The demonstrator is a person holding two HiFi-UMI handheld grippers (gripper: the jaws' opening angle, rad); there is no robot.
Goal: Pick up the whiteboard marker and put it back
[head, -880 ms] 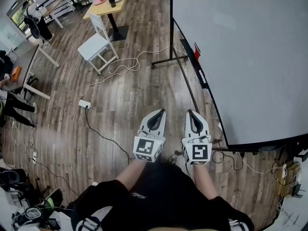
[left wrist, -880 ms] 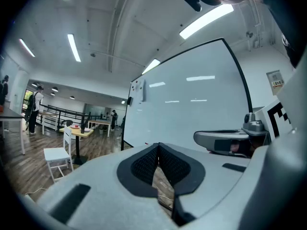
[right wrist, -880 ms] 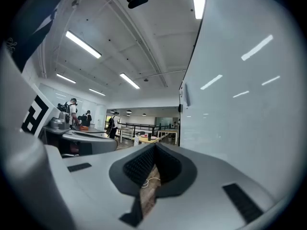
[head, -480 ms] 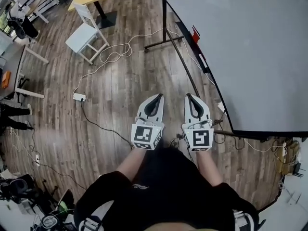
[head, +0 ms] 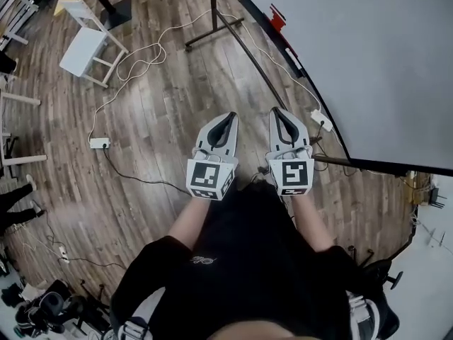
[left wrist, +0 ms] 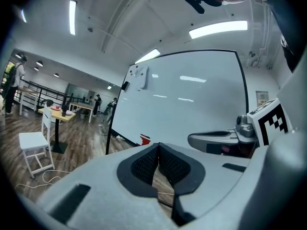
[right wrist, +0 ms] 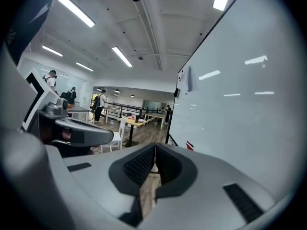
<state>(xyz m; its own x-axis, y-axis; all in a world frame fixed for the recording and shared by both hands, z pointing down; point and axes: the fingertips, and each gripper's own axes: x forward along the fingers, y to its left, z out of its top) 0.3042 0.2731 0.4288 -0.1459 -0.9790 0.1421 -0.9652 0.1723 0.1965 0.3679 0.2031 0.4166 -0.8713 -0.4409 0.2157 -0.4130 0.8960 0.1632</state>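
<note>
well, in the head view we hold both forearms out ahead of the body, side by side. the left gripper (head: 228, 117) and right gripper (head: 277, 112) are near each other, roughly level, pointing away over the wooden floor (head: 156, 112). both pairs of jaws are pressed together with nothing in them. the whiteboard (head: 368, 55) stands at the right. on its ledge (head: 306, 83), farther off than the jaw tips and to their right, lies a slim white piece that may be the whiteboard marker (head: 293, 58), too small for us to be sure. it is well apart from both grippers. a red thing (head: 276, 16) sits farther along the same ledge.

in the left gripper view the pads (left wrist: 144, 164) meet at their tips, empty. the board fills the far right, with the red thing (left wrist: 145, 139) at its lower edge. we cannot pick out the marker here.

in the right gripper view the jaws are closed on nothing, and the board runs along the right.
</note>
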